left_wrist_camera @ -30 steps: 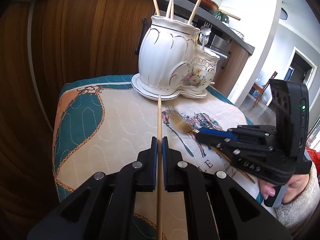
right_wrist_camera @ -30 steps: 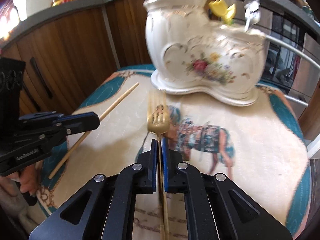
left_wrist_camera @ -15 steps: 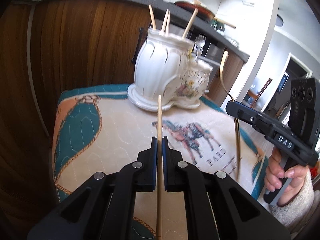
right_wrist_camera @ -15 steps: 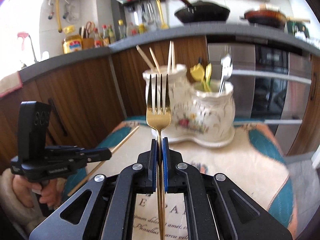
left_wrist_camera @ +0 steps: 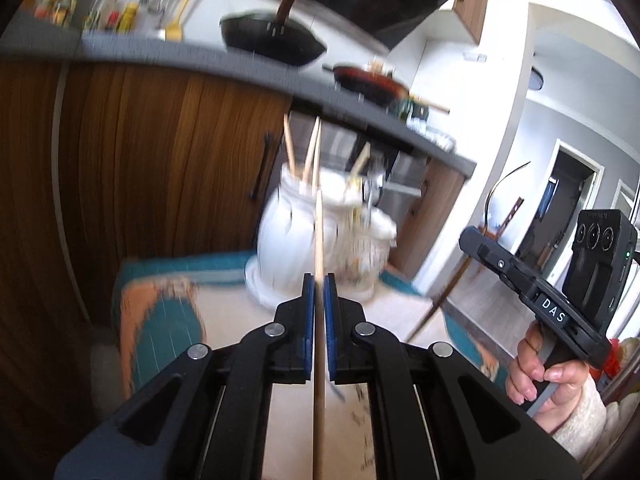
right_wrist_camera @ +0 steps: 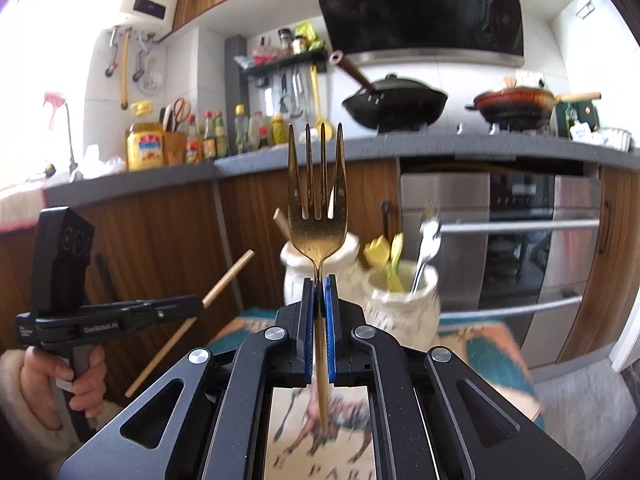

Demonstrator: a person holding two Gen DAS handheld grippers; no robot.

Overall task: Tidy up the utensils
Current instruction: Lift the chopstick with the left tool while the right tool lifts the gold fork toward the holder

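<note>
While both tools are raised above the cloth-covered table (left_wrist_camera: 224, 320), each carries one item for the white ceramic holder (left_wrist_camera: 296, 240).

Left gripper (left_wrist_camera: 319, 296): clamped on a wooden chopstick (left_wrist_camera: 319, 236), pinched partway along so the free end points at the taller pot, where other chopsticks (left_wrist_camera: 308, 152) stand.

Right gripper (right_wrist_camera: 319, 300): clamped on a gold fork (right_wrist_camera: 318, 208) at the neck, tines up, handle trailing below the jaws; probably bound for the smaller pot (right_wrist_camera: 400, 304), which holds a silver fork (right_wrist_camera: 426, 248).

Clearance: open air lies between tools and holder. Pot mouths are narrow and partly filled, so standing sticks may obstruct entry. Holder outline is blurred; its exact rim is uncertain. Grippers are well apart.
</note>
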